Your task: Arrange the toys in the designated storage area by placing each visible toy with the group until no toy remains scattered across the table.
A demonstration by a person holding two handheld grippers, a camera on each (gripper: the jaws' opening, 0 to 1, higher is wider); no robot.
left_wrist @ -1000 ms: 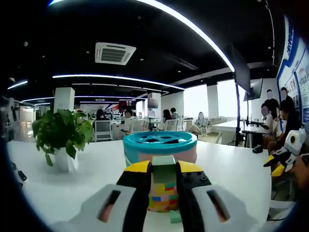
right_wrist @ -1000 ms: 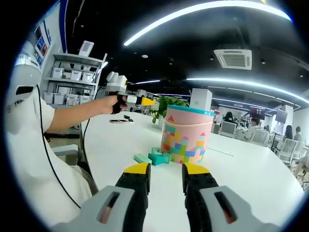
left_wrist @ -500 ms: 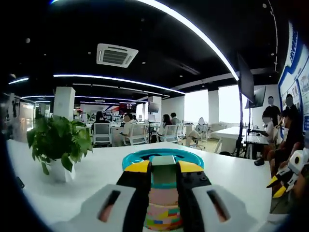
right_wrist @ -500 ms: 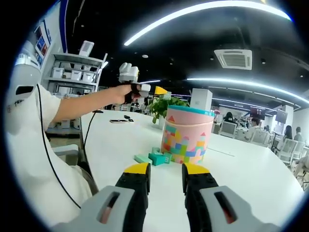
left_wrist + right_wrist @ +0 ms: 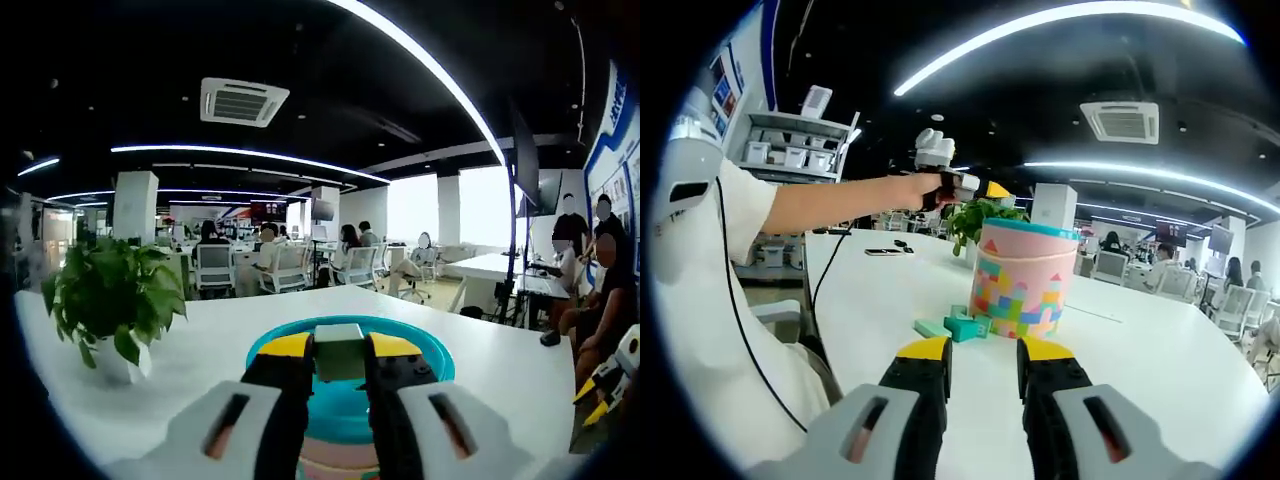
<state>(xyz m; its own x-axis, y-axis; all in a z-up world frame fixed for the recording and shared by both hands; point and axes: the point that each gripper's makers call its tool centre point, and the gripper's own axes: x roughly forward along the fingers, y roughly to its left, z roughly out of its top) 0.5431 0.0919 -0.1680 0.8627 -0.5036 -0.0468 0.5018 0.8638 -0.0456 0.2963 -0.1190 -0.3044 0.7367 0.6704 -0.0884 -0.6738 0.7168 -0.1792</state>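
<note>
Left gripper [image 5: 339, 352] clamped on a pale green block [image 5: 339, 351], held between the yellow-tipped jaws right above the teal lid [image 5: 420, 362] of the toy bucket [image 5: 1019, 291]; the lid has cutout holes (shapes not readable, the gripper covers most of it). In the right gripper view the same left gripper [image 5: 975, 188] sits up over the bucket's left rim at the end of the person's outstretched arm [image 5: 830, 205]. Bucket is pink with a coloured block pattern, upright on the white surface [image 5: 1160, 350]. Still loose on the surface: a few teal-green blocks [image 5: 958, 326] lying just beside the bucket's base on its left, touching or nearly touching each other. Right gripper [image 5: 983, 362] is low over the surface, jaws parted a narrow gap with nothing between them, pointing at the loose blocks and bucket, well short of them. Potted plant [image 5: 108, 298] on the surface left of the bucket in the left gripper view; it shows behind the bucket in the right gripper view. A phone [image 5: 885, 251] lies farther back on the surface.
</note>
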